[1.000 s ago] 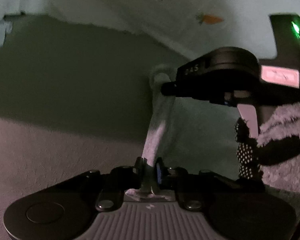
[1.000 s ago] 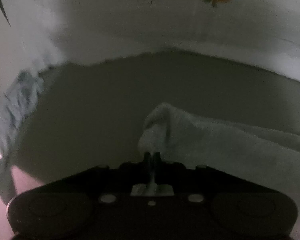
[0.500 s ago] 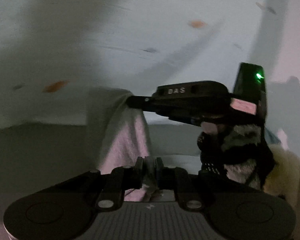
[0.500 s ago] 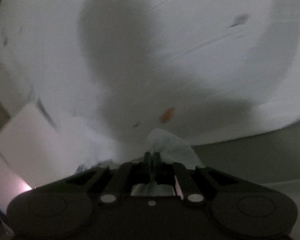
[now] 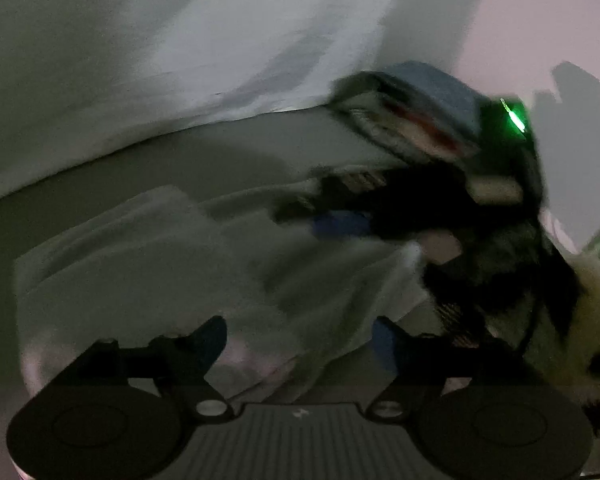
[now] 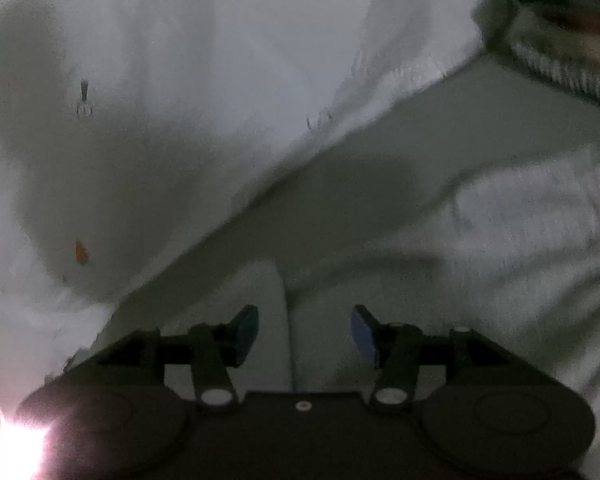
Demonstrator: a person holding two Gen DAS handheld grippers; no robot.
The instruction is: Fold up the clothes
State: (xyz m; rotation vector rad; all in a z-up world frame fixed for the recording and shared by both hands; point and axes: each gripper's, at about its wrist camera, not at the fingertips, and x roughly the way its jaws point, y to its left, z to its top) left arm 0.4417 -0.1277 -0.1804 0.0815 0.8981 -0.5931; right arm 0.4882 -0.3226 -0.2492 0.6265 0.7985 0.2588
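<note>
**Operator:** State the gripper condition, left side first.

**Inspector:** The left gripper has its jaws spread wide with nothing held. The pale garment lies under and ahead of it on the grey-green surface, folded at least once, with a squared edge at the far left. The right gripper is likewise fully spread and holds nothing. A folded edge of the garment runs between its blue pads.

**Operator:** Which step is in hand?

**Inspector:** Judged from the flat cloth and both jaws free, a fold has been laid and let go. The next move calls for either a fresh grip on one end for a further fold, or smoothing of the loose rumpled part at the near right.

**Operator:** What stands at the far side?

**Inspector:** A white sheet with small printed motifs rises behind the surface.

**Operator:** Any containers?

**Inspector:** None can be confirmed. At the far right sits a stack of folded textiles, blue on top in the left wrist view. Motion blur prevents telling whether it rests in a basket or directly on the surface.
</note>
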